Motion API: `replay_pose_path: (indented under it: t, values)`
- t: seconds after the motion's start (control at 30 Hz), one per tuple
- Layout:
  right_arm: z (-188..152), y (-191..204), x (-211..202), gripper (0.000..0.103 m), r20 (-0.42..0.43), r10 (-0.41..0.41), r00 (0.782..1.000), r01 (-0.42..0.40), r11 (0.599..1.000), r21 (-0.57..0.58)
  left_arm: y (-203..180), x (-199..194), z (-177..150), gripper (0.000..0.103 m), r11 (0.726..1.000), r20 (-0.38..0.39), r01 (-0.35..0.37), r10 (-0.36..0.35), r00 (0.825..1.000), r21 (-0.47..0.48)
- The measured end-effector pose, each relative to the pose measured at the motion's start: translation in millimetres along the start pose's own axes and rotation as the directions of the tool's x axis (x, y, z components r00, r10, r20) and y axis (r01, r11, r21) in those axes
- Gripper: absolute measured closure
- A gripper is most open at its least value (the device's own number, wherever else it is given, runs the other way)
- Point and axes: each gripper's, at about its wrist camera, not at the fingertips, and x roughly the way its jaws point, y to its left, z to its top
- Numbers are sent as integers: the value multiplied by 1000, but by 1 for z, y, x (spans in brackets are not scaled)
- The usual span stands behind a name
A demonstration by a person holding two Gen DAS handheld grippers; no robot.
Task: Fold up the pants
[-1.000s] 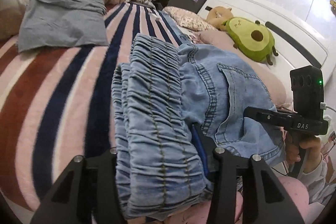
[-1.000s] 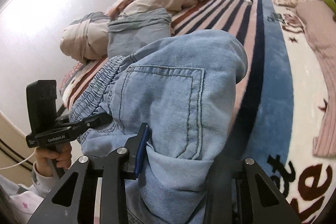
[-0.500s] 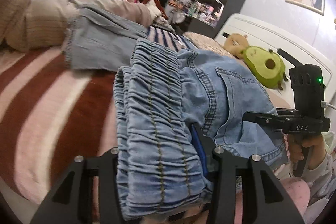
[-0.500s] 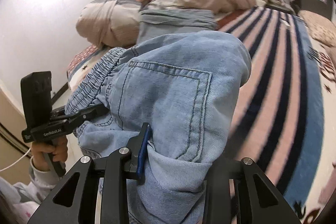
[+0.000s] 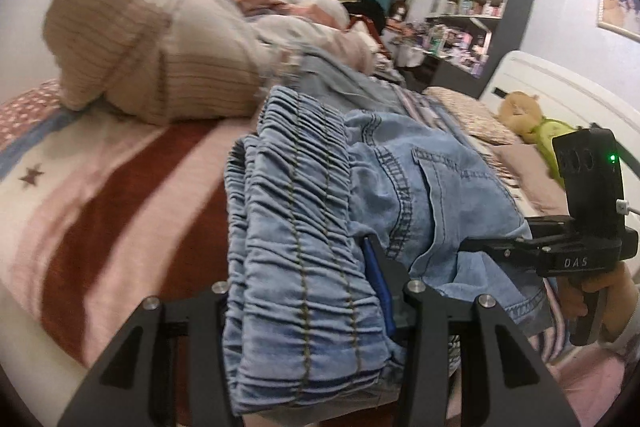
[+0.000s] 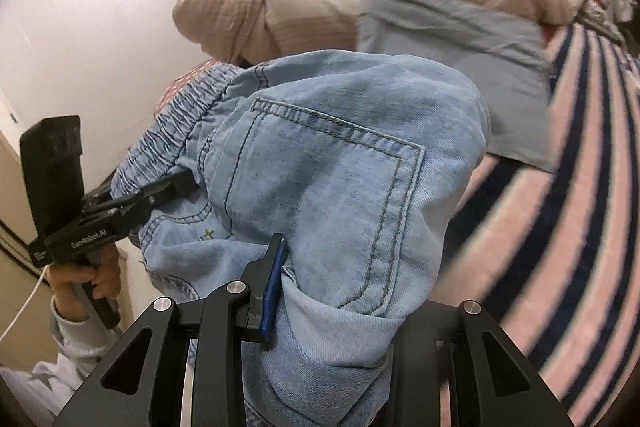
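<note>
Light blue denim pants (image 5: 320,227) with a gathered elastic waistband hang bunched between my two grippers above the bed. My left gripper (image 5: 304,291) is shut on the waistband end. My right gripper (image 6: 332,287) is shut on the denim below the back pocket (image 6: 332,187). The right gripper also shows at the right of the left wrist view (image 5: 532,251), clamped on the cloth. The left gripper shows at the left of the right wrist view (image 6: 160,195), clamped on the waistband. The fingertips are buried in fabric.
A striped pink, red and navy blanket (image 5: 120,195) covers the bed. A rolled beige duvet (image 5: 152,51) and a folded grey-blue garment (image 6: 452,39) lie ahead. Plush toys (image 5: 552,135) sit by the white headboard (image 5: 560,95). Shelves (image 5: 480,15) stand behind.
Both grippers have swung left with the pants held between them; the rolled duvet and the left part of the bed now fill the views. The grips are unchanged.
</note>
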Motion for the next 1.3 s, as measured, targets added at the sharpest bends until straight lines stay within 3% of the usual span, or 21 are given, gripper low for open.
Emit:
replay_pose_path:
  t: [0.17,0.33,0.67,0.77,1.03,1.2,1.3]
  values:
    - [11,10,44,77,-32,88,996,-87,996,26,40,3,2,62,996,-5,-86,85,996,-23]
    - [-1,9,65,76,-71,49,996,-49,999,-6,48,35,-16,61,990,-70,-142,141,987,-9]
    - [4,7,50,78,-11,-33,999,32,998,-45,42,51,0,61,991,-33,-131,131,991,19]
    - [2,-8,59,73,-53,0,999,1,1000,18,35,63,-7,55,980,-65,-188,192,979,61]
    - [0,-8,49,63,-42,-24,999,23,1000,-21,31,54,-14,47,964,-59,-257,260,964,67]
    - [-5,-5,30,56,-36,-17,999,17,1000,-9,15,41,-15,37,924,-11,-366,370,929,110]
    - [-11,0,20,55,-27,-39,999,38,998,-41,9,29,-16,32,921,-1,-375,377,926,105]
